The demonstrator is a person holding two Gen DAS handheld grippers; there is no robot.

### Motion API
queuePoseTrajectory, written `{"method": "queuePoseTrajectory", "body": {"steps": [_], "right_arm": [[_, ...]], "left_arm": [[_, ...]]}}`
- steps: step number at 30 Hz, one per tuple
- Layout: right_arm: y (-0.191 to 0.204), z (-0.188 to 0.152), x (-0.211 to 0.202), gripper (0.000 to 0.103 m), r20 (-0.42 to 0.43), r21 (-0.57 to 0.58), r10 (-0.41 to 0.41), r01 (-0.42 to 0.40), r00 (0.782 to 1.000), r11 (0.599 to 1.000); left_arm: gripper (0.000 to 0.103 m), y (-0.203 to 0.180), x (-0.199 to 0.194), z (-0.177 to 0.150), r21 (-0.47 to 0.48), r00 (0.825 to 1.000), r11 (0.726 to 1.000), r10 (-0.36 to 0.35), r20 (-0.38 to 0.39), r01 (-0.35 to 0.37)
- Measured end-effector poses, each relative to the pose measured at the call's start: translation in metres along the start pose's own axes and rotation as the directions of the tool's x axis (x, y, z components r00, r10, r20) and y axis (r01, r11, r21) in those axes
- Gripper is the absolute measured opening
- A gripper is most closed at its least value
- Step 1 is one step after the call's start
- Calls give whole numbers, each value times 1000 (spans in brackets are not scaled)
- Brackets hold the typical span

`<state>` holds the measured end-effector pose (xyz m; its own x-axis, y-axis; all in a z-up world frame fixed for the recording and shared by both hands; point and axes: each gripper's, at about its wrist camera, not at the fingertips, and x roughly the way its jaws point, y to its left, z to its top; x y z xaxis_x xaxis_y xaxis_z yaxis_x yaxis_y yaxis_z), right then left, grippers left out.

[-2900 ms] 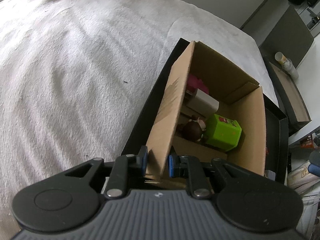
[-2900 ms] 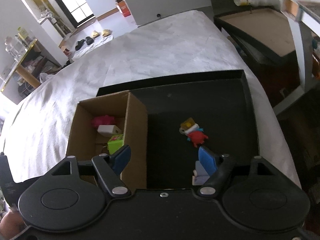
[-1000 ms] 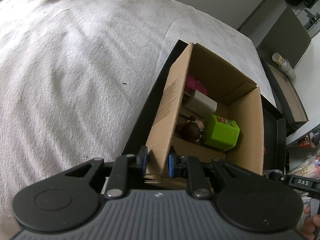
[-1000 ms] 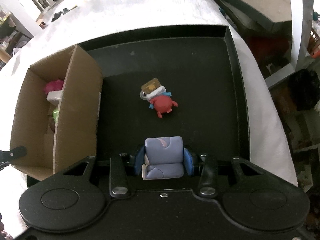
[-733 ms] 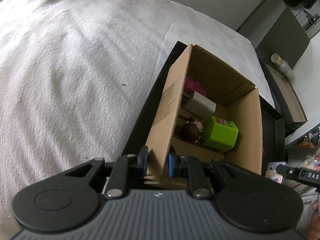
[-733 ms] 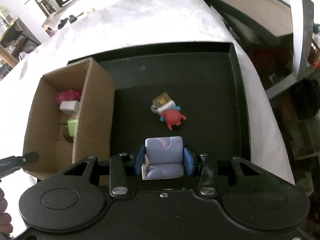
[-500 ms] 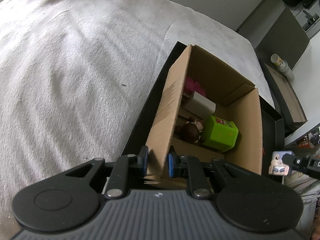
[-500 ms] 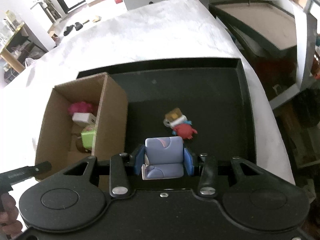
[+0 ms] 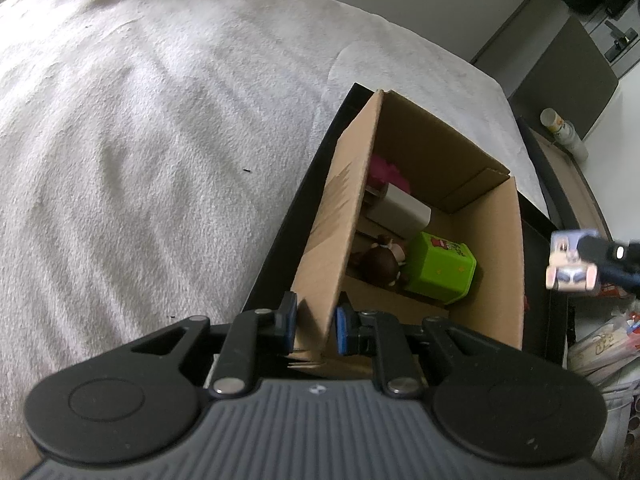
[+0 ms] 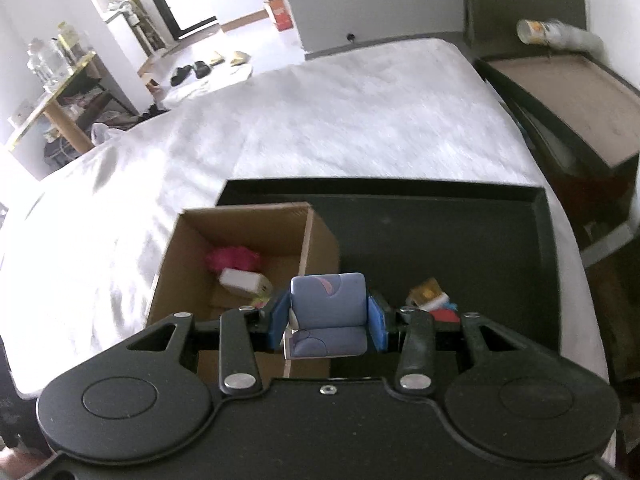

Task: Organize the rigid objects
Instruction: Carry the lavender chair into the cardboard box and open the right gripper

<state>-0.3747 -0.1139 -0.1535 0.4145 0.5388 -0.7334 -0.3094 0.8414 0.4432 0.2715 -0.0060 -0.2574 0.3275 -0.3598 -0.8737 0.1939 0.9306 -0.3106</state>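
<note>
My right gripper (image 10: 328, 326) is shut on a lilac cube toy (image 10: 327, 312) and holds it in the air above the black tray (image 10: 480, 240), beside the cardboard box (image 10: 188, 232). The same toy (image 9: 570, 266) shows at the right edge of the left wrist view, level with the box's right wall. My left gripper (image 9: 313, 326) is shut on the near left wall of the cardboard box (image 9: 336, 232). Inside the box lie a green cube (image 9: 440, 272), a brown figure (image 9: 380, 264), a white block (image 9: 400, 210) and a pink toy (image 9: 386, 172). A red and yellow toy (image 10: 434, 300) lies on the tray.
The tray rests on a white bed cover (image 9: 140, 140). A second dark tray with a brown bottom (image 10: 560, 92) and a tipped can (image 10: 556, 34) stand beyond the bed's right side. Bags and clutter (image 9: 608, 340) sit on the floor to the right.
My right gripper has risen from the tray with the lilac cube toy and tilted up toward the box. The toy has come into the left wrist view at the right. The left gripper has not moved.
</note>
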Motion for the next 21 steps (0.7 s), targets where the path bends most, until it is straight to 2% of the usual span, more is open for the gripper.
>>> {"method": "queuePoseTrajectory", "body": {"steps": [12, 21], "right_arm": [[36, 11, 21, 41, 5, -48, 27, -27, 1000, 999], [55, 17, 48, 41, 3, -83, -6, 6, 1000, 997]], "left_arm": [[18, 2, 1, 0, 7, 1000, 1000, -13, 1, 13], [18, 3, 0, -2, 8, 1000, 1000, -20, -1, 20]]}}
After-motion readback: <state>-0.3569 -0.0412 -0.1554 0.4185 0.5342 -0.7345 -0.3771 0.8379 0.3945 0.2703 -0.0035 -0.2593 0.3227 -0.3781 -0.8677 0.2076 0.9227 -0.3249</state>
